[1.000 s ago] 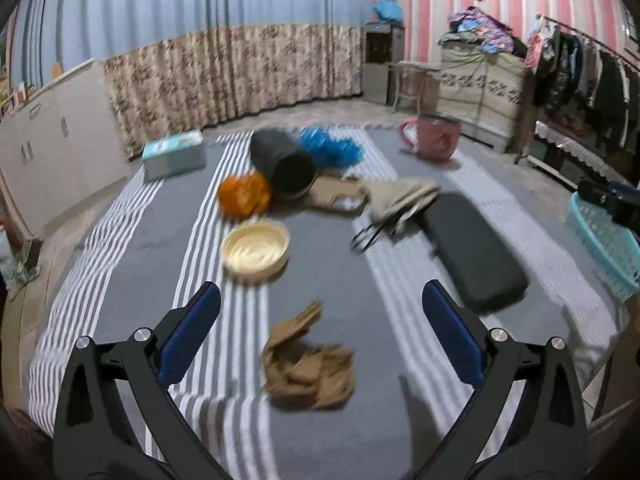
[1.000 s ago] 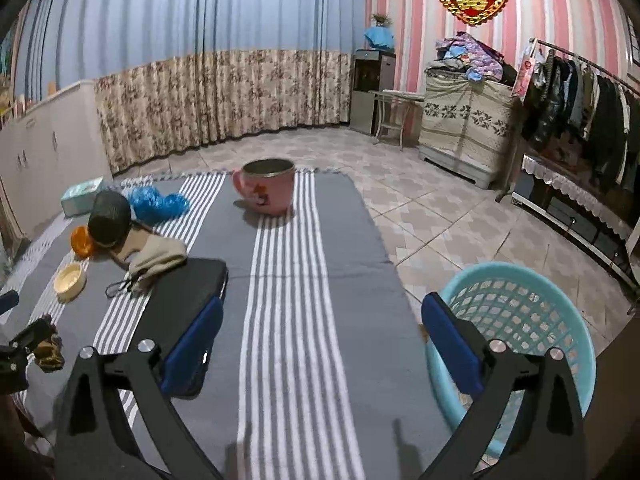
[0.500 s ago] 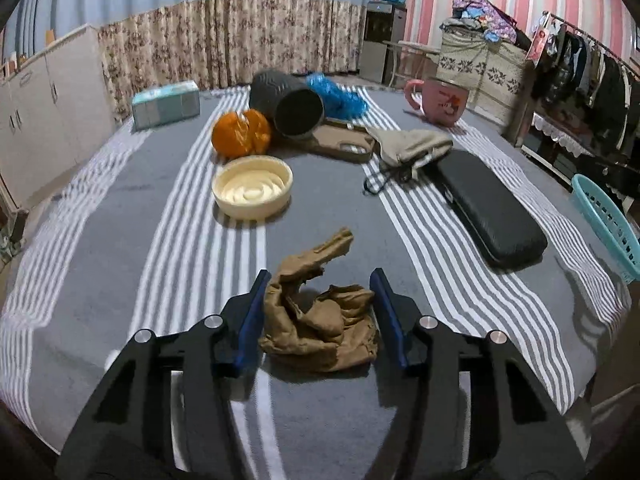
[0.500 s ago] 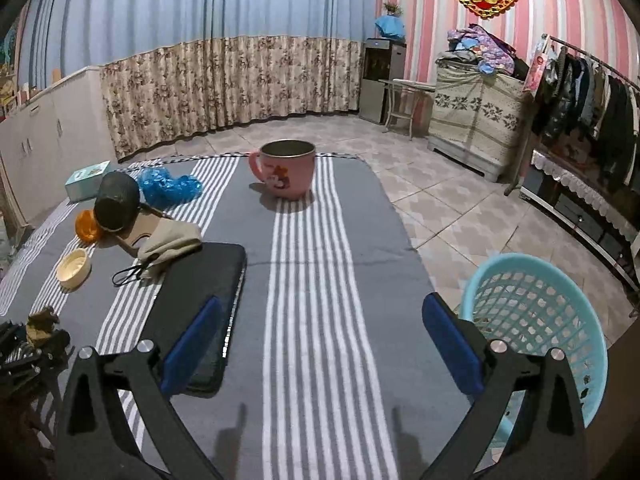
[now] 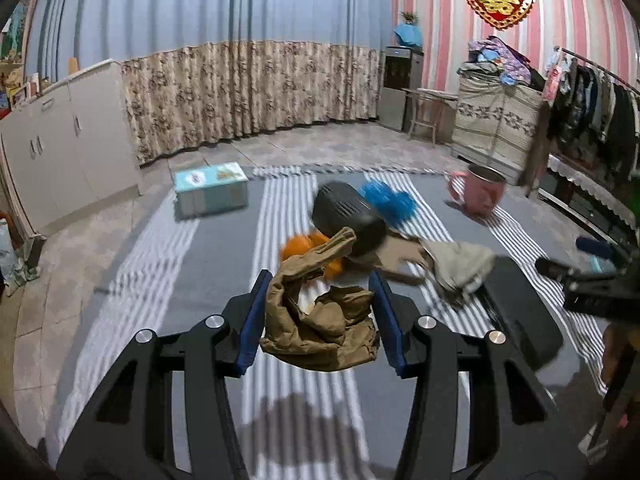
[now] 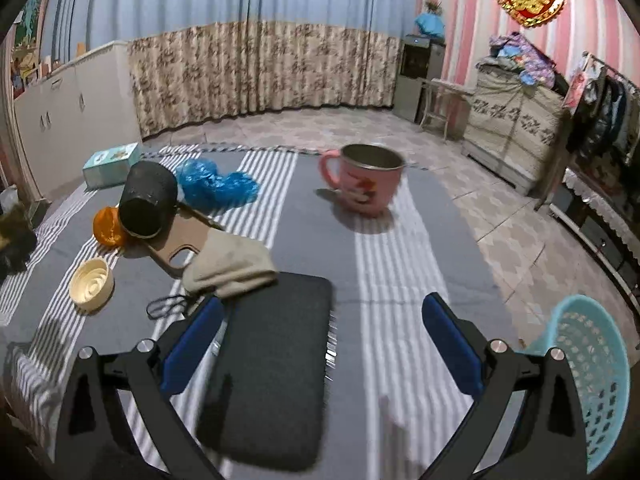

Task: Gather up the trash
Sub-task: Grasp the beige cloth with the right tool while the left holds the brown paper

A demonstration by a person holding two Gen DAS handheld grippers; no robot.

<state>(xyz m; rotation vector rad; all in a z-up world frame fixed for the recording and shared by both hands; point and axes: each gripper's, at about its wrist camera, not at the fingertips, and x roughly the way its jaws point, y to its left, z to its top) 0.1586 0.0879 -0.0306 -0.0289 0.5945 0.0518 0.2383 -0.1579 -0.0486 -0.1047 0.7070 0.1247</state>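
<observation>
Holding a crumpled brown paper (image 5: 320, 320) between its blue pads (image 5: 252, 320), the left claw (image 5: 318, 322) is closed on it and carries it above the striped desk (image 5: 208, 272). The paper is wrinkled and soft in shape, with one twisted end that points up and away to the right. It hides most of an orange bag (image 5: 298, 246). Behind it a dark cup (image 5: 346, 214) lies on its side, next to a blue bag (image 5: 386, 200), both blurred.

In the right view the right claw (image 6: 322, 340) is wide open and holds nothing, above a flat black case (image 6: 272, 364). A round cream lid (image 6: 91, 285) with ridges lies on the desk (image 6: 400, 272). A pink mug (image 6: 366, 182) stands upright. A turquoise basket (image 6: 584, 380) with a perforated wall stands beside the desk, cut off by the frame edge. At the far left edge something dark shows, too unclear to name.
</observation>
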